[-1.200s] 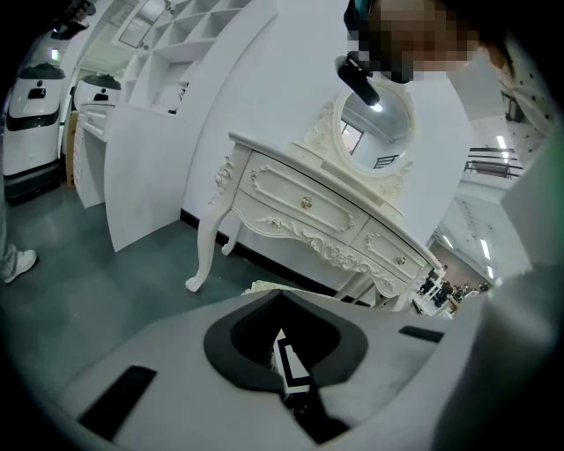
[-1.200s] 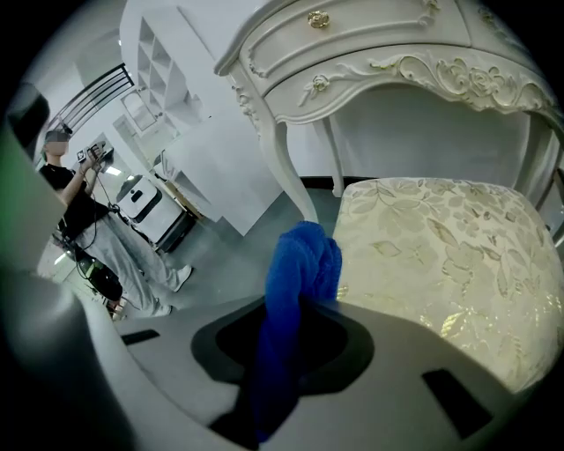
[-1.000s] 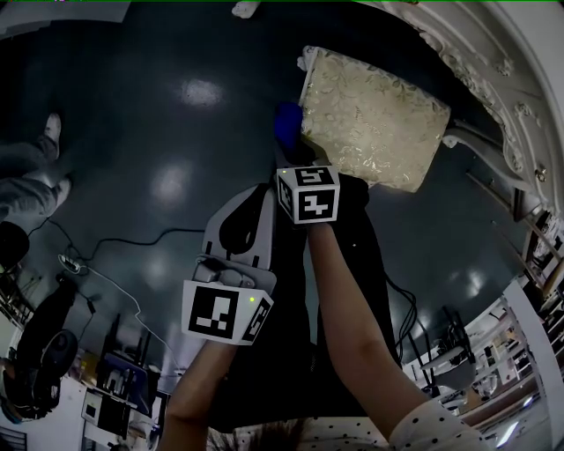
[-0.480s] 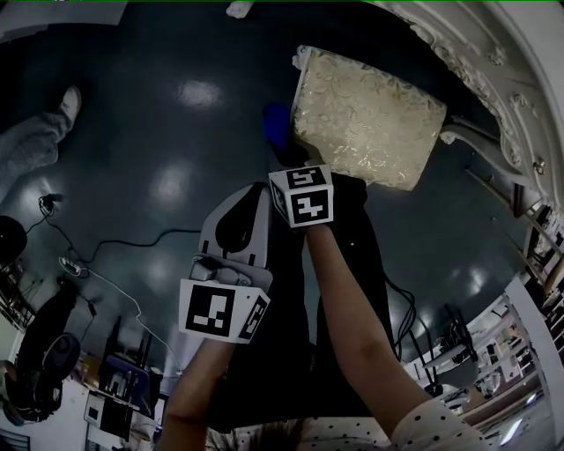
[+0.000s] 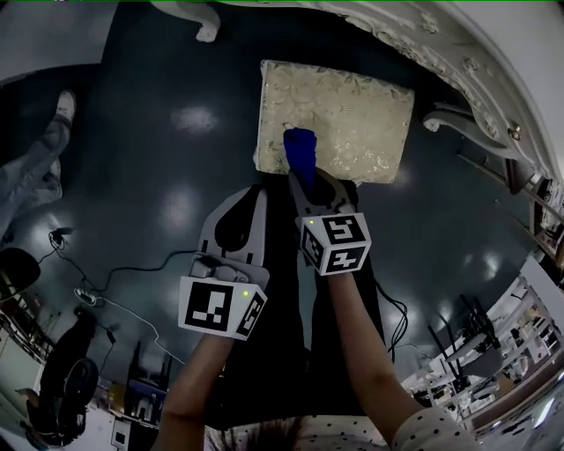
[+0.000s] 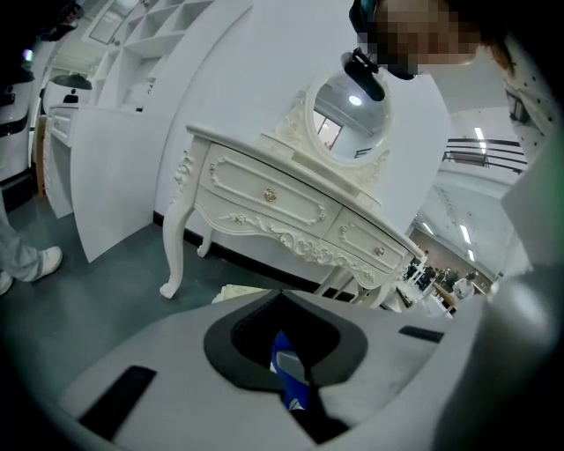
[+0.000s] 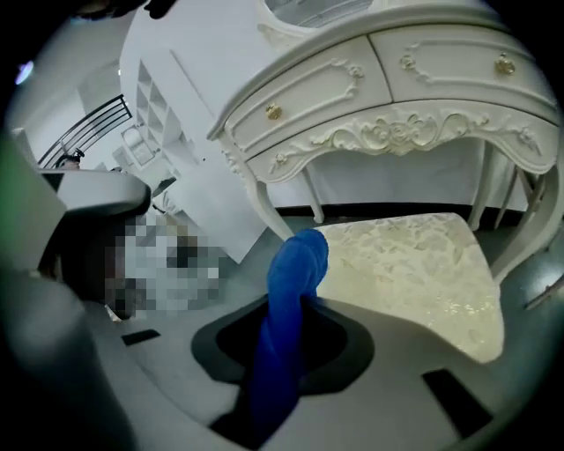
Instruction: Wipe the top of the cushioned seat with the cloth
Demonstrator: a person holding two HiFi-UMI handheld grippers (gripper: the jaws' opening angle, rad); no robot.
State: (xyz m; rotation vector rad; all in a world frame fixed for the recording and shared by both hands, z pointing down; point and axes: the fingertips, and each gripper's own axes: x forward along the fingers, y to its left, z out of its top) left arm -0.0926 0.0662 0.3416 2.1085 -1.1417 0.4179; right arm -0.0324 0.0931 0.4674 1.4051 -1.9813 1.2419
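Observation:
The cushioned seat (image 5: 339,119) has a pale, flower-patterned top and stands on the dark floor before a white dressing table (image 5: 458,53). A blue cloth (image 5: 300,151) hangs bunched over the seat's near left part. My right gripper (image 5: 305,180) is shut on the cloth. In the right gripper view the cloth (image 7: 295,273) rises from the right gripper (image 7: 291,330), with the seat (image 7: 414,264) just beyond. My left gripper (image 5: 249,199) hovers to the left, short of the seat, jaws together. A bit of blue shows through the left gripper (image 6: 286,352).
The dressing table (image 6: 291,211) with a round mirror (image 6: 348,110) stands behind the seat; its curved legs (image 5: 207,22) flank it. A person's legs (image 5: 35,167) are at the far left. Cables (image 5: 132,264) trail over the floor. A white panel (image 6: 106,185) leans at left.
My right gripper has carried the cloth from beside the seat's left edge to over the seat top. The left gripper has hardly moved.

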